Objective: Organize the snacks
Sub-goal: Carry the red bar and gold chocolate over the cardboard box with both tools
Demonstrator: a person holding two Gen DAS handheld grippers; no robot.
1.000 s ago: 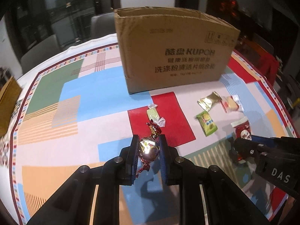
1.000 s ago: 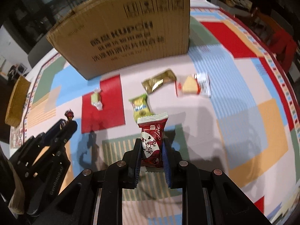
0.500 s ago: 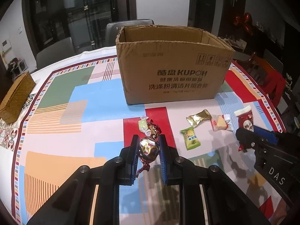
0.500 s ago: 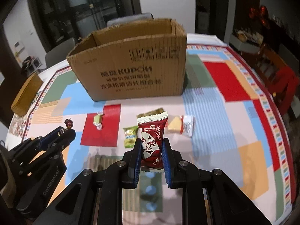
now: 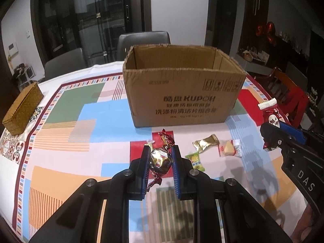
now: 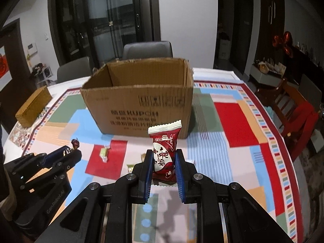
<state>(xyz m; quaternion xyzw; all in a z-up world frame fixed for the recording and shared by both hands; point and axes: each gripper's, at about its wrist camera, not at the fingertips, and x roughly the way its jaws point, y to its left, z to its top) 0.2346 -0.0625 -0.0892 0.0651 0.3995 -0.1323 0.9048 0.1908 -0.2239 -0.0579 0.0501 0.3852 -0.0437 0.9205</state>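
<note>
Counting grippers first: got two, both squeezed onto a snack. Found the left gripper (image 5: 160, 151) clamped on one foil-wrapped chocolate ball (image 5: 161, 161), held up clear of the tablecloth (image 5: 66, 125). Found the right gripper (image 6: 164, 158) pinched on one red packet (image 6: 164, 147), standing upright between the blue pads, white crimped edge at twelve o'clock.

Counted one cardboard box (image 5: 182, 101), open-topped, at twelve o'clock from both grippers, sitting on the table. Could not see its floor from either camera.

Tallied four loose snacks on the cloth in the left wrist view: one gold packet (image 5: 205, 142) at two o'clock from the chocolate, one clear packet with a yellow biscuit (image 5: 229, 148) just beside it at three o'clock, one green packet (image 5: 195, 160) near the right finger, and one pale green candy (image 5: 150, 141) half hidden behind the left finger.

Switched to the right wrist view: caught that pale green candy in full on a red patch at nine o'clock from the red packet, but lost the biscuit packet behind the gripper and saw only slivers of the gold and green ones.

Spotted one woven box (image 5: 23, 109) at the nine o'clock edge of the table, and two grey chairs (image 5: 143, 40) past the box at twelve o'clock.
</note>
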